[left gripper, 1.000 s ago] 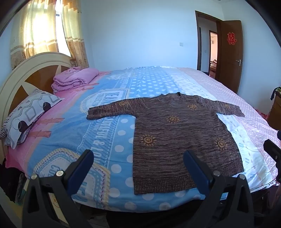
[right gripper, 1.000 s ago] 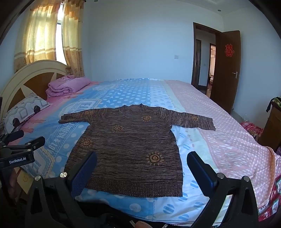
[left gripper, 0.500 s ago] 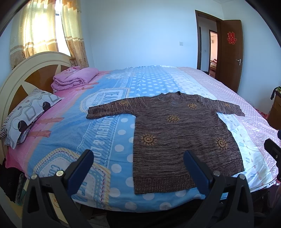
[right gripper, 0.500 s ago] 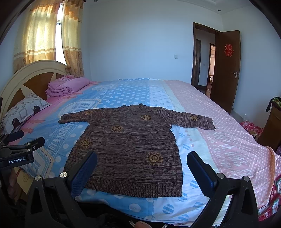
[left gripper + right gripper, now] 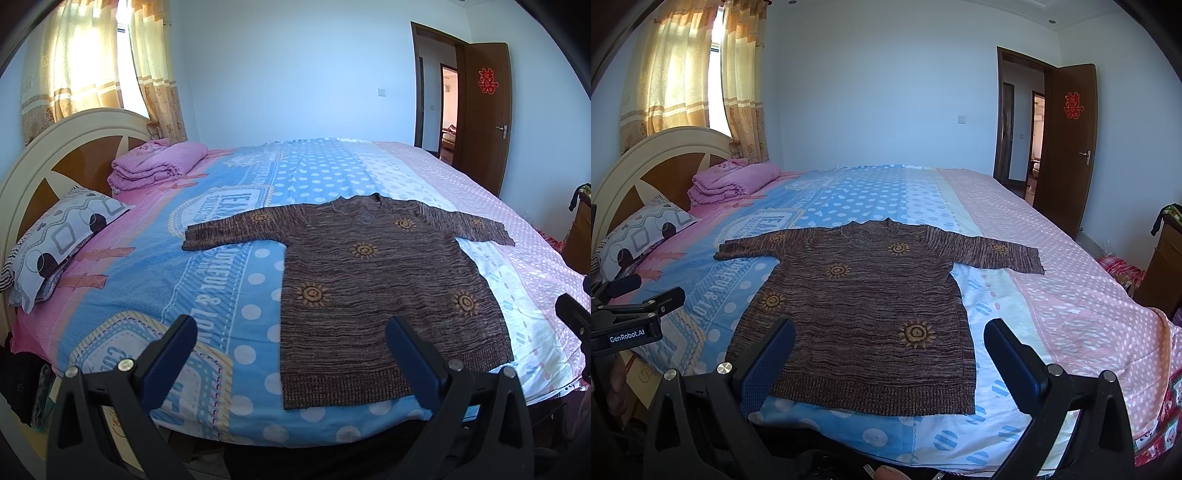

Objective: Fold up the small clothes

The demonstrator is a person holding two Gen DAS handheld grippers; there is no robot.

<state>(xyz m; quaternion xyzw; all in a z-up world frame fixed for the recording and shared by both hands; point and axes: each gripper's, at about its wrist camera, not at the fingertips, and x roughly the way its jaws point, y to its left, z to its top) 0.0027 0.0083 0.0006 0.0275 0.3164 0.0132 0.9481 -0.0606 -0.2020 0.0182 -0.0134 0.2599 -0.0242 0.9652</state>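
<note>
1. Hovering wide apart and empty at the bed's near edge, the left tongs (image 5: 291,354) and right tongs (image 5: 890,354) sit just as they did a second ago.
2. Beyond them the brown sweater (image 5: 864,314) lies flat and face up on the bed (image 5: 1071,295), sleeves spread, unmoved.
3. Nothing has shifted, so folding looks not yet begun; a sleeve seems the likely first grab.

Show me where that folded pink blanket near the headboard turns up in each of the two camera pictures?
Left wrist view: folded pink blanket at upper left, before the curtain.
Right wrist view: the blanket at left, mid-height.
Shared landmark: the patterned pillow lies just below it in both.
</note>
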